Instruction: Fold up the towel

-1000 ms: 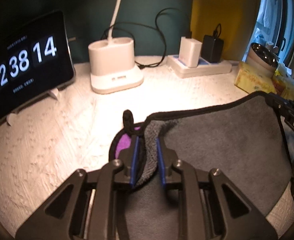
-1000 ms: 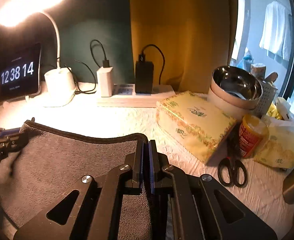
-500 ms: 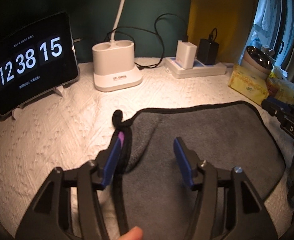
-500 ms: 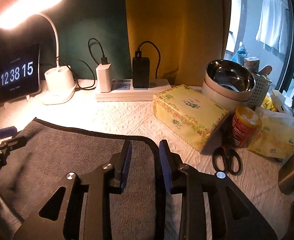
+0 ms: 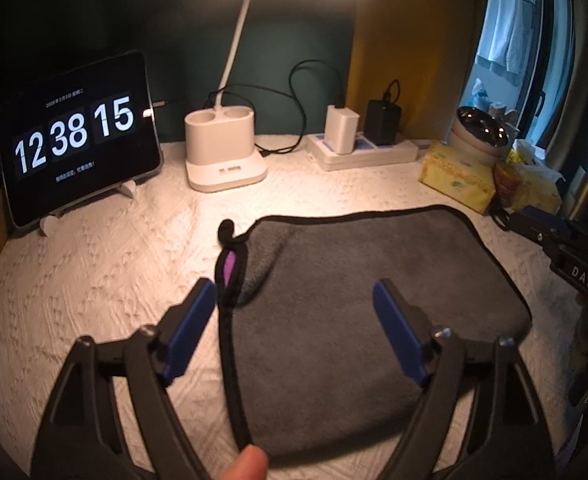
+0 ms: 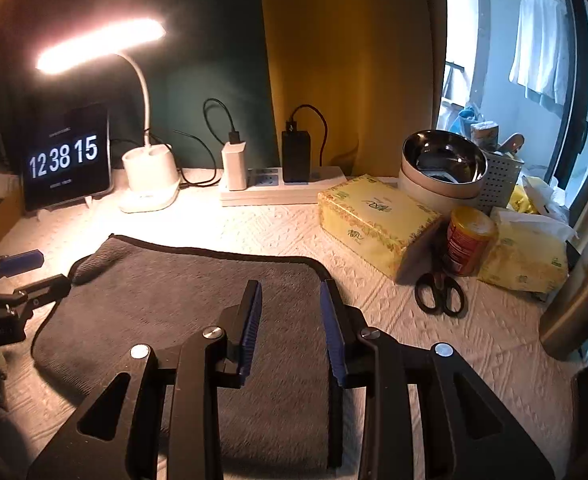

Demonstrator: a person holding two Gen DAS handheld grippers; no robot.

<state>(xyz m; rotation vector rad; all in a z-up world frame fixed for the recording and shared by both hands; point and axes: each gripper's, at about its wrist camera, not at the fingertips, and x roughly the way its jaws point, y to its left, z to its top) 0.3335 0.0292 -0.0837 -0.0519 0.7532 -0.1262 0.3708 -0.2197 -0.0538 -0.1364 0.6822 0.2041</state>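
A grey towel [image 5: 357,296] with black trim lies folded flat on the white textured table cover; it also shows in the right wrist view [image 6: 198,300]. A purple tag [image 5: 228,265] and a black loop [image 5: 226,231] stick out at its far left corner. My left gripper [image 5: 295,296] is open wide and empty, raised over the towel's left part. My right gripper [image 6: 292,292] is open and empty above the towel's right edge. Each gripper shows at the edge of the other's view.
A tablet clock [image 5: 78,140], a white lamp base [image 5: 224,152] and a power strip with chargers [image 5: 361,146] stand along the back. A yellow tissue box [image 6: 373,220], stacked bowls [image 6: 441,168], a red jar [image 6: 467,240] and black scissors [image 6: 439,294] sit to the right of the towel.
Both grippers have let go of the towel's corners, opened and drawn back and up. The towel now lies flat on the table.
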